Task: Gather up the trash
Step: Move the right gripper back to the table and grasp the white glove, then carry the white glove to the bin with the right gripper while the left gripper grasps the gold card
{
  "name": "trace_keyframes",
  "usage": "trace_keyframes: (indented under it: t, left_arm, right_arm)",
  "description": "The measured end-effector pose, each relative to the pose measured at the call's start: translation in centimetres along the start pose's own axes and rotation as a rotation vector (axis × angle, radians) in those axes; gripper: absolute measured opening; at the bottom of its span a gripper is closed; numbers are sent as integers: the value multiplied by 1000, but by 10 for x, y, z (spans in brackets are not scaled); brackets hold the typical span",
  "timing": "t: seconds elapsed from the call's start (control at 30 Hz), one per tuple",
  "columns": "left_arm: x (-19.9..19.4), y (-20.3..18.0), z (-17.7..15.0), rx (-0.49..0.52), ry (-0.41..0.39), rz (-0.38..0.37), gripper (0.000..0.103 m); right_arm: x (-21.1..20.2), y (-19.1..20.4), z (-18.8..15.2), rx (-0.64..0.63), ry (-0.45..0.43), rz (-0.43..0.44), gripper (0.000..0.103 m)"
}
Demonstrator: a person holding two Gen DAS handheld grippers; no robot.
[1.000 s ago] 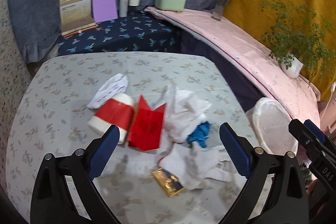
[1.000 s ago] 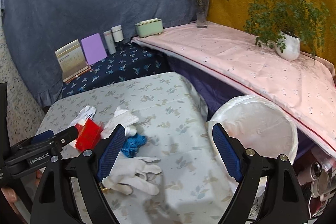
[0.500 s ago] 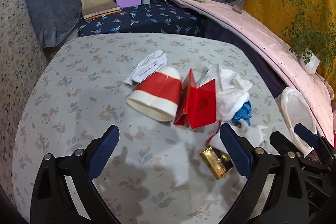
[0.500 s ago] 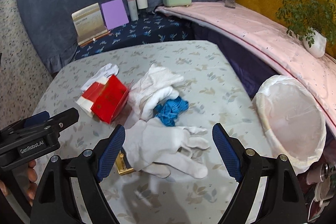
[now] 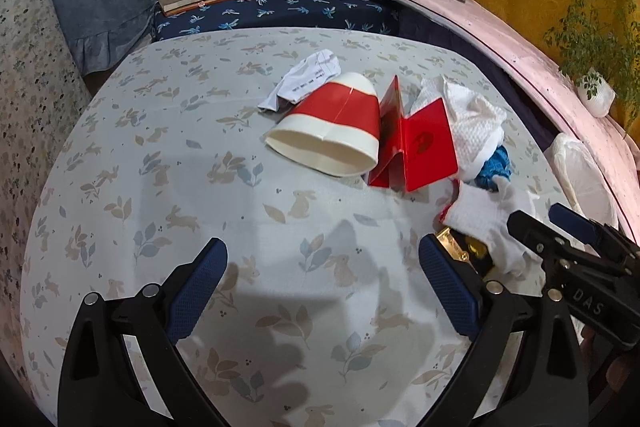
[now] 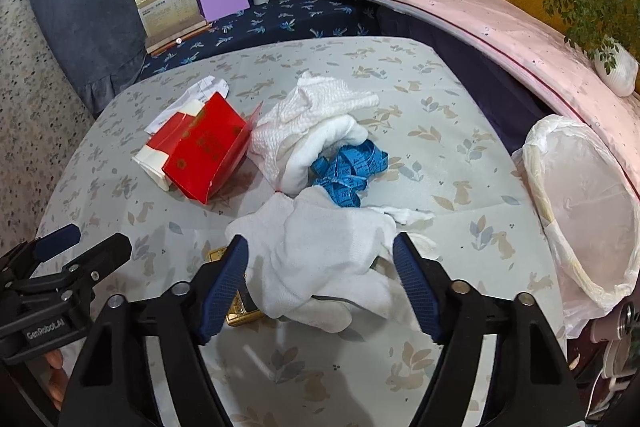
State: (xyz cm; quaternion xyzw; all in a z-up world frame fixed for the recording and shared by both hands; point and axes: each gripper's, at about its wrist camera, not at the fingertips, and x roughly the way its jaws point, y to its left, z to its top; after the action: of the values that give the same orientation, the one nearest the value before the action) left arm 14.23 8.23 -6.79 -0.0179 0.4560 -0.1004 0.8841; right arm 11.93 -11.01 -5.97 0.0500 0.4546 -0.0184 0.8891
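Note:
A red and white paper cup (image 5: 336,127) lies on its side on the floral table, next to a red folded carton (image 5: 416,143) and a crumpled receipt (image 5: 308,79). White cloths (image 6: 316,131), a blue tape measure (image 6: 352,167), a white glove (image 6: 320,251) and a gold packet (image 6: 240,311) lie in the pile. My left gripper (image 5: 324,287) is open over bare tablecloth, short of the cup. My right gripper (image 6: 320,279) is open with its fingers either side of the white glove. A bin lined with a white bag (image 6: 584,211) stands at the table's right.
A dark blue patterned shelf (image 5: 280,11) behind the table holds a calendar, a purple card, two bottles and a green box. A pink-covered ledge (image 6: 500,23) at the right carries a flower vase and a potted plant. The table edge curves at the left.
Both grippers have moved forward and down toward the pile. The right gripper now straddles the white glove. The left gripper has swung left, so the cup sits ahead of it.

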Motion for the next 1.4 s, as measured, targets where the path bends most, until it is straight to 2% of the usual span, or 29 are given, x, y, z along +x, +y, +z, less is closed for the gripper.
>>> trace_keyframes:
  t: [0.17, 0.27, 0.33, 0.7, 0.83, 1.07, 1.17, 1.23, 1.27, 1.4]
  left_arm:
    - [3, -7, -6, 34, 7, -25, 92]
    - [4, -18, -8, 70, 11, -51, 93]
    - [5, -26, -9, 101, 15, -70, 94]
    - [24, -86, -10, 265, 36, -177, 95]
    - [38, -101, -11, 320, 43, -184, 95]
    - [60, -110, -11, 357, 62, -196, 94]
    - [60, -117, -16, 381, 53, -202, 88]
    - [57, -121, -18, 398, 46, -193, 76]
    - [56, -124, -19, 408, 43, -190, 75]
    - [49, -128, -19, 387, 51, -211, 64]
  right_arm:
    - [10, 2, -5, -14, 35, 13, 44]
    - [13, 1, -8, -12, 50, 36, 25]
    - [13, 0, -10, -13, 53, 49, 8]
    - [-27, -35, 9, 61, -57, 37, 7]
    - [-39, -54, 14, 102, -85, 26, 7]
    - [-47, -75, 15, 147, -105, 10, 7]
    - [-46, -82, 13, 161, -104, 8, 7]
    - [-46, -85, 12, 169, -104, 7, 7]
    - [-46, -87, 11, 173, -105, 7, 7]
    - [-51, -94, 11, 184, -118, 10, 7]
